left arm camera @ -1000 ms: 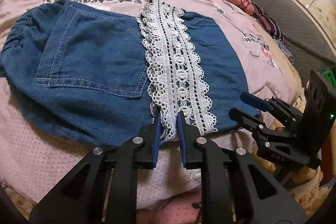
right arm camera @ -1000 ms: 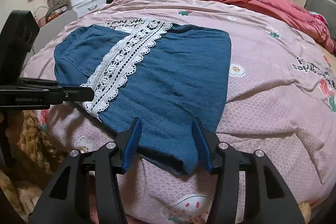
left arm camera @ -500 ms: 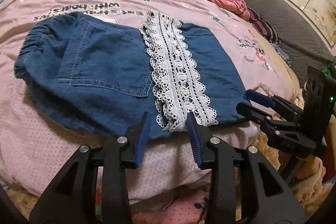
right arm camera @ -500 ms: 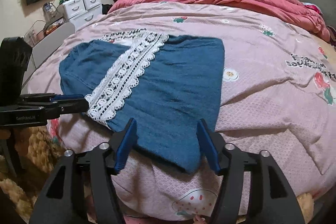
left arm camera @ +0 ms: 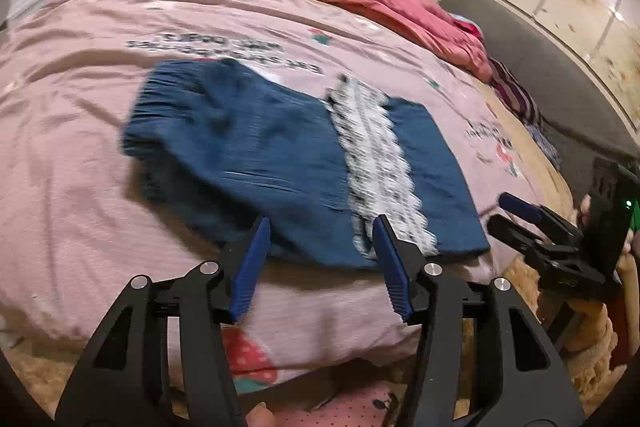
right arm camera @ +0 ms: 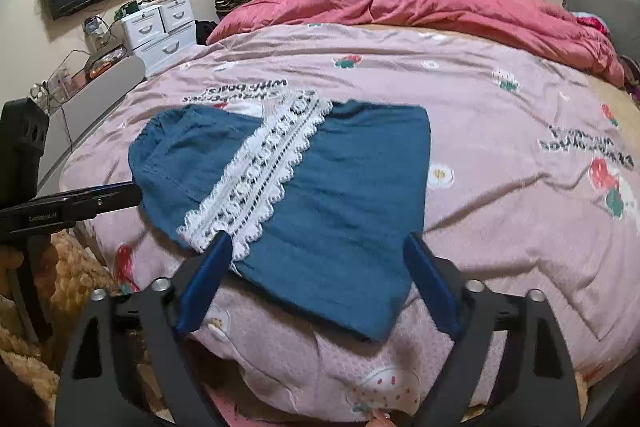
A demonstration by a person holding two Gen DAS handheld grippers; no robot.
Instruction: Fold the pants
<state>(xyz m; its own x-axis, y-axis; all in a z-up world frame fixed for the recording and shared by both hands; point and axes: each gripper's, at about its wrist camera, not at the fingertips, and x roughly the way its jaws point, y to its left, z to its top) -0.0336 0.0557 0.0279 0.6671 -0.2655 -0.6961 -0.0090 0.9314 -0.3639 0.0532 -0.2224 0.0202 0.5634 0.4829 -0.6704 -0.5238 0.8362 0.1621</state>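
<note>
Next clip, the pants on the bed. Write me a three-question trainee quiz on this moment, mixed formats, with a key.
1. True or false: the pants lie folded on the pink bedspread with a white lace strip running across the top.
2. Multiple choice: what is the left gripper holding? A) the lace strip B) the waistband C) nothing
3. Fill in: in the right wrist view, the red quilt is bunched at the ____ side of the bed.

Key
1. True.
2. C. Its jaws are opening and stand apart just off the near edge of the pants, no cloth between them. The right gripper likewise holds nothing, its jaws opening.
3. Far.
</note>
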